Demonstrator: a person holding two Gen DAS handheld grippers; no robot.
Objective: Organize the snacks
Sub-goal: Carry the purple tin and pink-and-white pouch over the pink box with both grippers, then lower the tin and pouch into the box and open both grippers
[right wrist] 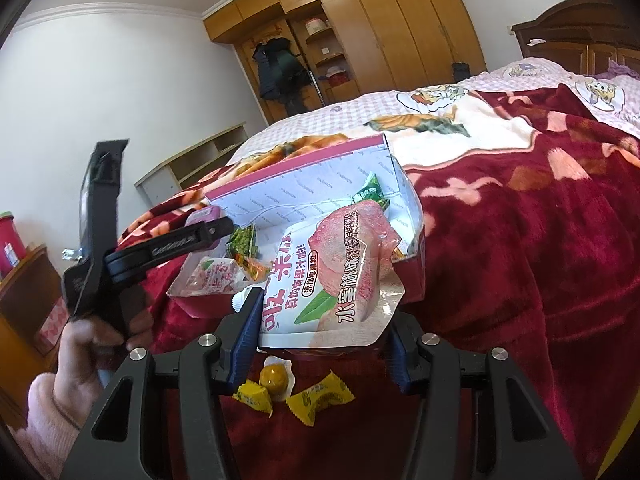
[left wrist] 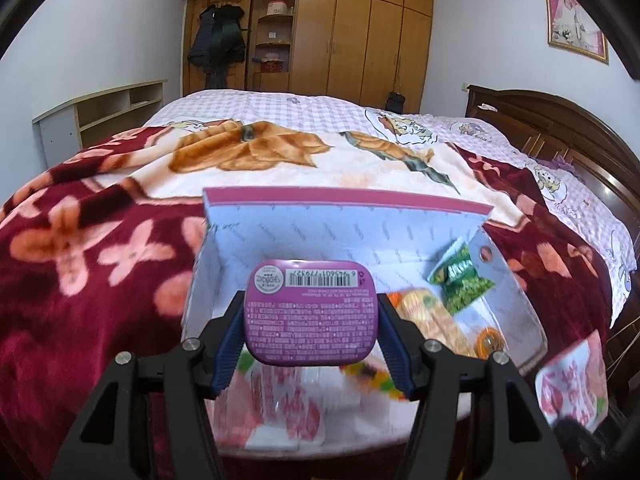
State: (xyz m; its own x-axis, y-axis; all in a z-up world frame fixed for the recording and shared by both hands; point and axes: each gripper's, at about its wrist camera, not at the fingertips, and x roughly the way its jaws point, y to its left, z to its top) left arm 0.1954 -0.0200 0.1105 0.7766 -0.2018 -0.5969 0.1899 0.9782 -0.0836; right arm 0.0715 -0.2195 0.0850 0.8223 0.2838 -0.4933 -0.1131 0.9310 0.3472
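Two snacks are sitting in our jaws: our left gripper is clamping a purple tin just above the open box, while our right gripper is pinching a peach snack pouch at the box's near edge. Below the right jaws, yellow candies are lying on the red blanket.

The box is set on the bed; wrapped sweets are seen just before the box, the wardrobe well behind the box.
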